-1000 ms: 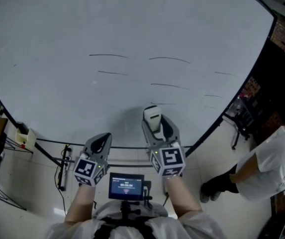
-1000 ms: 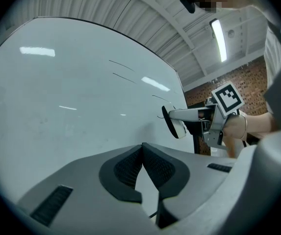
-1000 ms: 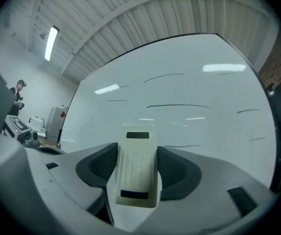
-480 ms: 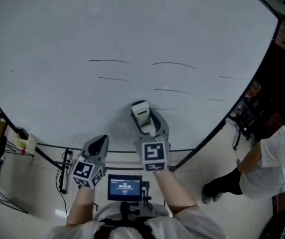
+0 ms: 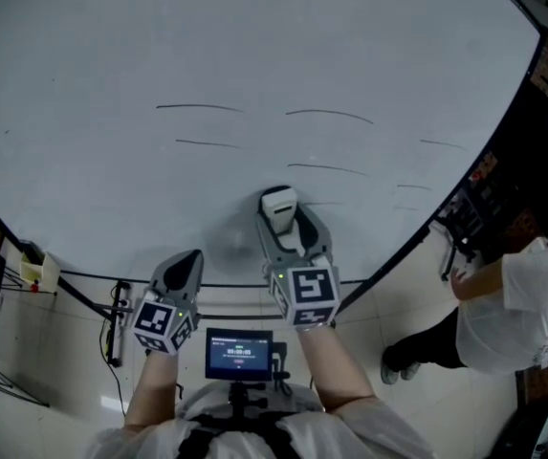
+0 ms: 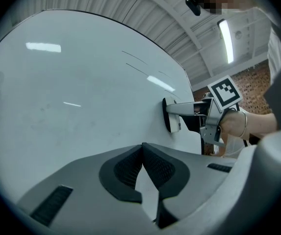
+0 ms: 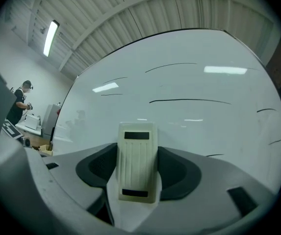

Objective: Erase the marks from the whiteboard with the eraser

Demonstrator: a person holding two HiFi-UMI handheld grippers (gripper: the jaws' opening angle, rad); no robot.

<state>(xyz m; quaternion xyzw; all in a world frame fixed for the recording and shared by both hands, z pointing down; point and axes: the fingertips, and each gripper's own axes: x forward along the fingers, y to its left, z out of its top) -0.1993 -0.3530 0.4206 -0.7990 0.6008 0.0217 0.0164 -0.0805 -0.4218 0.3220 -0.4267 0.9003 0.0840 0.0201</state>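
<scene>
Near the lower edge of the large white whiteboard [image 5: 111, 46], about midway along it, my right gripper [image 5: 291, 229] has its two jaws closed on the sides of a cream plastic block eraser [image 7: 137, 163]. The right gripper view shows the eraser's ribbed back standing upright between the dark pads. From the left gripper view I can see its dark felt face lying flat against the board.

Thin black pen marks [image 5: 202, 107] run as short, nearly level strokes across the middle of the board. Two sit to the left and two to the right above the eraser, and a few smaller strokes lie toward the right edge. The closest long stroke [image 5: 326, 168] is just above and to the right of the eraser, not touching it.

My left gripper [image 6: 142, 156] is below the board's lower edge, left of the right one and apart from it. Its jaws are pressed together at the tips with nothing between them.

A small dark screen [image 5: 239, 352] glows between my forearms. A person in a white shirt [image 5: 513, 304] stands off the board's right edge.
</scene>
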